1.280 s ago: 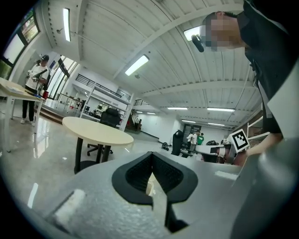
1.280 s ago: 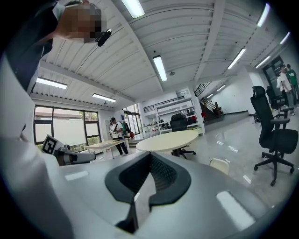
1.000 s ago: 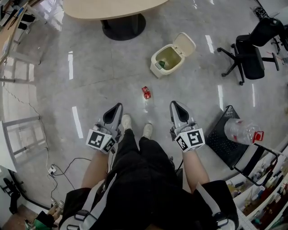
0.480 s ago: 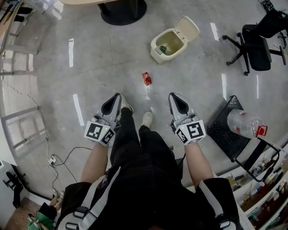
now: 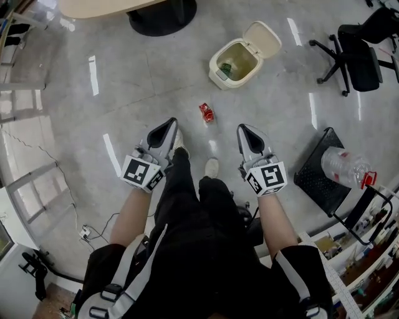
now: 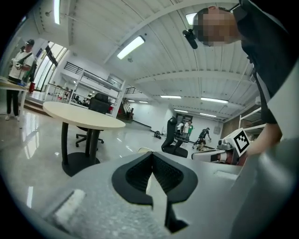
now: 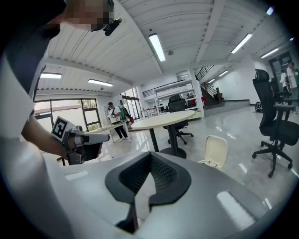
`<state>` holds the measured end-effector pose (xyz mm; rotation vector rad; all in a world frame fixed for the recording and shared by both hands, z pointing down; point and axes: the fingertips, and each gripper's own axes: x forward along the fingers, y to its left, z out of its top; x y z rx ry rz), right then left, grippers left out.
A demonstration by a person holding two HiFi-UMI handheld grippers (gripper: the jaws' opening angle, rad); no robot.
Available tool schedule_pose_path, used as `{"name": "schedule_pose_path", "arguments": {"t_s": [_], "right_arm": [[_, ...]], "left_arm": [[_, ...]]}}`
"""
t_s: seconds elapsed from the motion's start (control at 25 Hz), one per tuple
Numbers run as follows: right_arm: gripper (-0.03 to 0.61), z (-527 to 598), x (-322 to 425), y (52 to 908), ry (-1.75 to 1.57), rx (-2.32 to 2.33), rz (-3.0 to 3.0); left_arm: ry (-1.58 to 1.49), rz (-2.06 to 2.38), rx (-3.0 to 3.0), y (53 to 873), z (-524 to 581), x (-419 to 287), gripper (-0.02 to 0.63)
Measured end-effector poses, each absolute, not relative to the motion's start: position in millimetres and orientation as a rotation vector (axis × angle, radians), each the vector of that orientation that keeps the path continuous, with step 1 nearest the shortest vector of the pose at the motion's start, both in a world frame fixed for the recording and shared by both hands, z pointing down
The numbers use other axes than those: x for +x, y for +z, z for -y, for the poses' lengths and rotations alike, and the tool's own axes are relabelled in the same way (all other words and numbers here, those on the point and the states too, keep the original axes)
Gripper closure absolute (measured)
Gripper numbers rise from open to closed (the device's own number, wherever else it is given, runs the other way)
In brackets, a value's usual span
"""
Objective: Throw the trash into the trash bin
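Observation:
A small red piece of trash [image 5: 206, 113] lies on the glossy grey floor. Beyond it stands a cream trash bin [image 5: 235, 62] with its lid flipped open and some green waste inside. My left gripper [image 5: 169, 124] and right gripper [image 5: 244, 132] are held out side by side over my legs, short of the red trash, which lies ahead between them. Both are shut and hold nothing. In the left gripper view the left gripper [image 6: 152, 154] shows its pads closed together. The right gripper [image 7: 150, 155] looks the same, with the bin's lid [image 7: 216, 150] ahead to its right.
A round table on a black base [image 5: 162, 15] stands beyond the bin. An office chair [image 5: 358, 50] is at the far right. A black mesh seat [image 5: 321, 174] with a plastic bottle [image 5: 346, 168] is close on my right. A cable and socket [image 5: 84, 232] lie at left.
The person has stepped forward. Both grippers have moved forward, nearer the red trash, and stay shut and empty.

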<state>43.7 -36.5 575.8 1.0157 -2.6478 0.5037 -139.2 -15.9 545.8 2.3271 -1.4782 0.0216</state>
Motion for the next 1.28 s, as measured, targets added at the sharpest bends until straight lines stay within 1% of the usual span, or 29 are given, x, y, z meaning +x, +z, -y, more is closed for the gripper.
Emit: {"name": "schedule_pose_path", "arguments": {"t_s": [0.2, 0.4, 0.56, 0.68, 0.84, 0.92, 1.04, 1.16, 1.28], "right_arm": [[0.572, 72, -3, 623, 0.487, 0.975, 2.666], [0.572, 97, -43, 687, 0.42, 0.893, 2.725], [0.572, 107, -54, 751, 0.377, 0.812, 2.752], [0.572, 109, -51, 798, 0.322, 0.742, 2.757], [0.572, 104, -48, 888, 0.319, 0.607, 2.75], [0.572, 103, -46, 945, 0.376, 0.54, 2.728], [0.572, 109, -45, 1022, 0.356, 0.484, 2.677], [0.572, 112, -53, 1077, 0.333, 0.439, 2.617], [0.572, 111, -59, 1118, 0.371, 0.403, 2.542]], "left_arm": [[0.085, 1.4, 2.41, 588, 57, -154, 0.611], [0.125, 1.358, 2.462, 662, 88, -160, 0.611], [0.163, 1.336, 2.508, 726, 101, -163, 0.611], [0.187, 1.382, 2.519, 768, 112, -183, 0.611], [0.199, 1.342, 2.591, 822, 118, -201, 0.611], [0.217, 1.261, 2.628, 859, 118, -201, 0.611], [0.217, 1.268, 2.625, 918, 122, -203, 0.611], [0.186, 1.287, 2.587, 967, 108, -206, 0.611], [0.216, 1.275, 2.54, 1003, 82, -211, 0.611]]}}
